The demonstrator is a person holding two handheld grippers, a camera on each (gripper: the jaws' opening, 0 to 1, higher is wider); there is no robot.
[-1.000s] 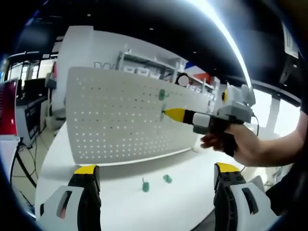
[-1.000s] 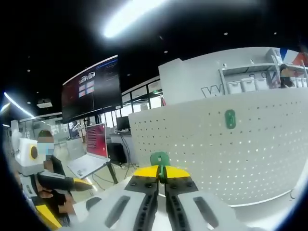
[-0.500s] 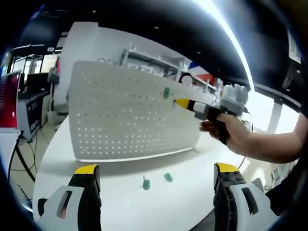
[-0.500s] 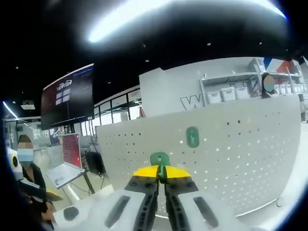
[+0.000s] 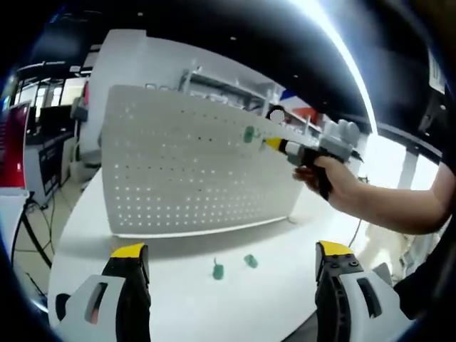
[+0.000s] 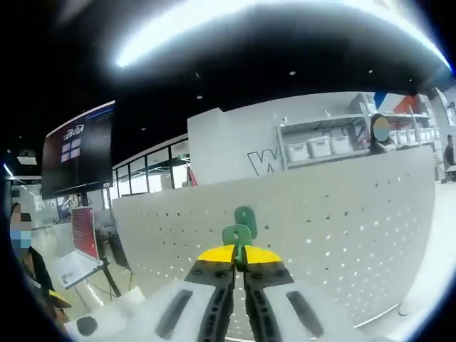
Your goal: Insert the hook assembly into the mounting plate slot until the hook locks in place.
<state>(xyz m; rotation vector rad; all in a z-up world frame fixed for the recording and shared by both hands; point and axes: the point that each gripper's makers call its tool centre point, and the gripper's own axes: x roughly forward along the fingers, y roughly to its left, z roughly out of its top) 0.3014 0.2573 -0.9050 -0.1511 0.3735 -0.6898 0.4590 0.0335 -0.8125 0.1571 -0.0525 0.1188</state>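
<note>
Mounting plate: you face a white perforated panel [image 5: 192,171] standing upright on the white table, its rows of small holes running across the whole face.
Held hook: your right gripper [image 6: 239,258] pinches a green hook assembly [image 6: 236,234] between closed jaws, its rounded tab up, close to the panel's upper area.
Mounted hook: a green hook [image 5: 249,134] sits on the panel near the top edge.
Loose hooks: two green hooks [image 5: 217,271] [image 5: 251,261] lie on the table before the panel.

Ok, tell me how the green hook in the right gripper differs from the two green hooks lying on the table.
The held hook is clamped in the shut right gripper, raised near the pegboard. The two loose hooks lie ungripped on the white table, in front of the board's base. All three are green.
</note>
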